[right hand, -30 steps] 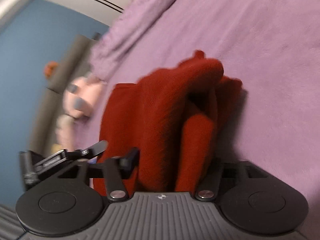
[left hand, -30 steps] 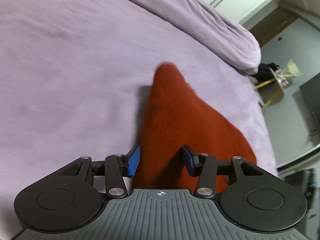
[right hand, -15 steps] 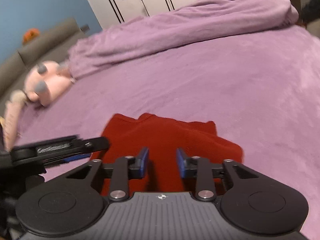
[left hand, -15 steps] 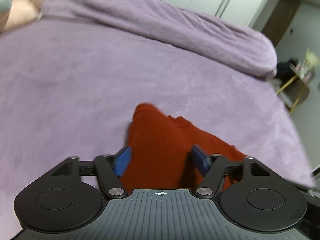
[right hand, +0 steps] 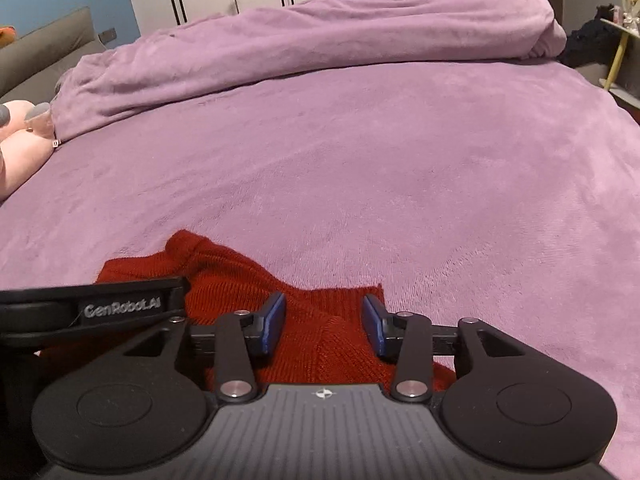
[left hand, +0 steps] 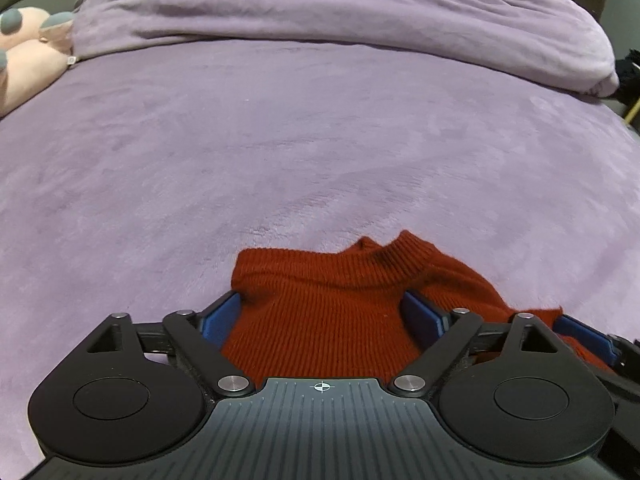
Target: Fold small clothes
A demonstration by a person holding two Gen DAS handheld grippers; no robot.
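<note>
Risk of dragging: the red sweater [left hand: 320,320] lies between the spread fingers [left hand: 218,316] of the left gripper [left hand: 326,314]; if the hand pulls back low, a pad may catch the knit and spoil the fold.
Risk on the right: the right gripper [right hand: 324,324] has cloth between its pads, not pressed; its jaws are opening, so a loose flap can slide.
Left fingers: wide apart and opening, holding nothing.
Place of sweater: on the bed [left hand: 280,152], near edge, under both grippers, collar pointing away.
Sweater material: ribbed knit, soft, with raised collar and uneven edges.
Bed cover: purple plush, smooth, short pile.
Blanket [right hand: 320,28]: same purple, bunched in a long roll at the far side.
</note>
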